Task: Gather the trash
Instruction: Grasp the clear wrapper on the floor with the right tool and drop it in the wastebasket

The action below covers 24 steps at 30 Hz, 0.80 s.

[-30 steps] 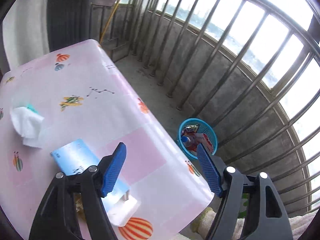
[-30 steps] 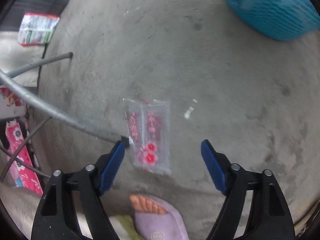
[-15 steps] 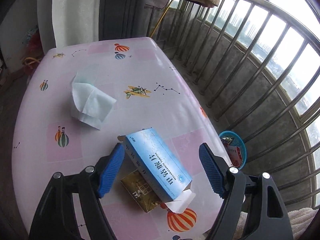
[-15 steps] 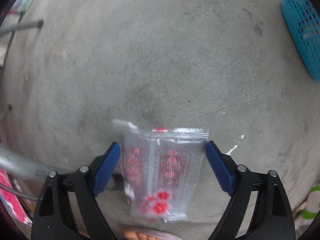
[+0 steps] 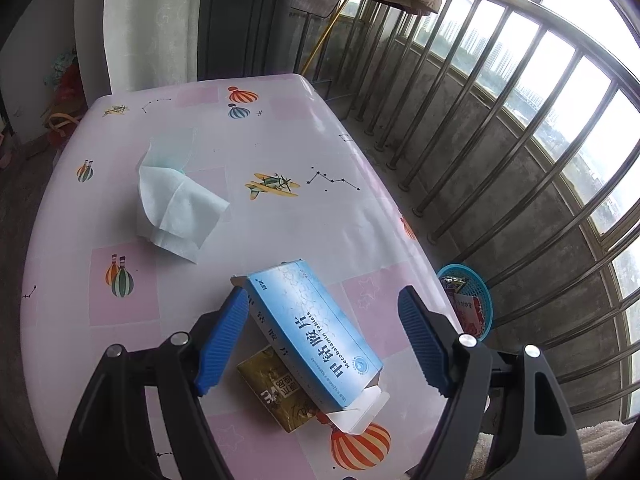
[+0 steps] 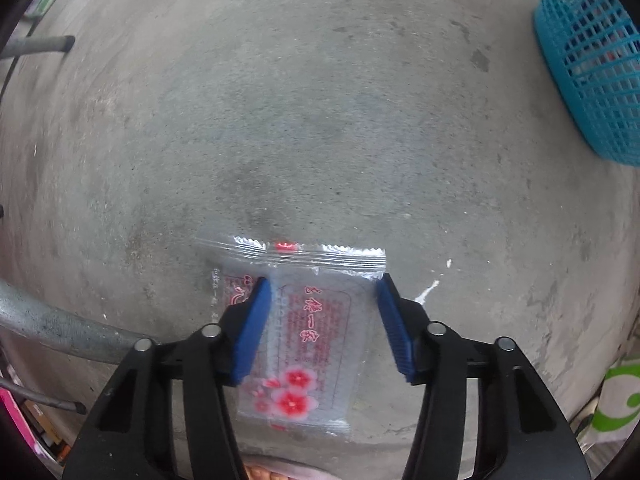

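A clear plastic wrapper [image 6: 316, 332] with red print and flowers lies flat on the concrete floor. My right gripper [image 6: 323, 282] points straight down over it, its jaws closing. The left pad sits over the wrapper and the right pad stands at its right edge, and the film is not crumpled. On the pink table [image 5: 248, 152], my left gripper [image 5: 320, 300] hovers open over a light blue medicine box [image 5: 312, 328] with an open flap. The box lies on a gold packet [image 5: 276, 392]. A crumpled tissue [image 5: 172, 208] lies further back.
A blue mesh basket [image 5: 476, 292] with trash inside stands on the floor by the balcony railing [image 5: 500, 140]; its wall shows in the right wrist view as the blue mesh basket [image 6: 592, 64]. A grey metal tube [image 6: 60, 328] runs along the floor to the left of the wrapper.
The left gripper swung from the table's edge to above the blue box. The right gripper came down over the wrapper and its jaws narrowed around it.
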Each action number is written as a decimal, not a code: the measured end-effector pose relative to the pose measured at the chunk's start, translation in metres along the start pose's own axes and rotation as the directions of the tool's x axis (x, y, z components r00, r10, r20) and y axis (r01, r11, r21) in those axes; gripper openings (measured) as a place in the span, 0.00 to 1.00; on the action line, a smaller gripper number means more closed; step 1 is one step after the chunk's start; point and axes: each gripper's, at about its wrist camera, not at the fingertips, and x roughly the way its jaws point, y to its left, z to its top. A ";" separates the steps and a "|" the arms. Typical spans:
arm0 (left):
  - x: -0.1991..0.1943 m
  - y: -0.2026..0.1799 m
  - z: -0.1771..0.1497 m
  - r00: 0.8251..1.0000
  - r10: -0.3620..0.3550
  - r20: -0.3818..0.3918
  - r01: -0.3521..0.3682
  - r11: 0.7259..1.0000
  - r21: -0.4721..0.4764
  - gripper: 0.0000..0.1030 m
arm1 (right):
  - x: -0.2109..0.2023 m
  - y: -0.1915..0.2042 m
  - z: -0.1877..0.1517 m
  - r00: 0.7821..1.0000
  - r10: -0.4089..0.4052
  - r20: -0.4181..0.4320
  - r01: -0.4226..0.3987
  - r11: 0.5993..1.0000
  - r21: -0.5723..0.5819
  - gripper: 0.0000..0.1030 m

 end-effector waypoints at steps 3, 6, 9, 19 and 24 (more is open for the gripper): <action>-0.004 0.001 -0.001 1.000 0.004 0.012 -0.004 1.000 0.006 0.73 | -0.001 -0.019 -0.002 1.000 0.018 -0.005 -0.017 0.997 0.071 0.28; -0.006 0.003 -0.003 1.000 -0.007 0.017 0.006 1.000 0.009 0.73 | 0.002 -0.040 -0.007 0.997 0.067 -0.023 -0.063 0.989 0.134 0.08; -0.009 0.003 -0.002 0.999 -0.022 0.031 0.021 1.000 0.016 0.73 | -0.007 -0.070 -0.016 0.988 0.151 0.009 -0.150 0.969 0.198 0.02; -0.014 0.011 0.000 0.996 -0.052 0.077 0.051 0.999 0.015 0.73 | -0.165 -0.205 -0.086 0.839 0.350 0.416 -0.488 0.824 0.290 0.00; -0.017 0.019 -0.004 0.993 -0.061 0.099 0.062 0.998 -0.002 0.73 | -0.250 -0.247 -0.078 0.710 0.306 0.635 -0.568 0.782 0.259 0.00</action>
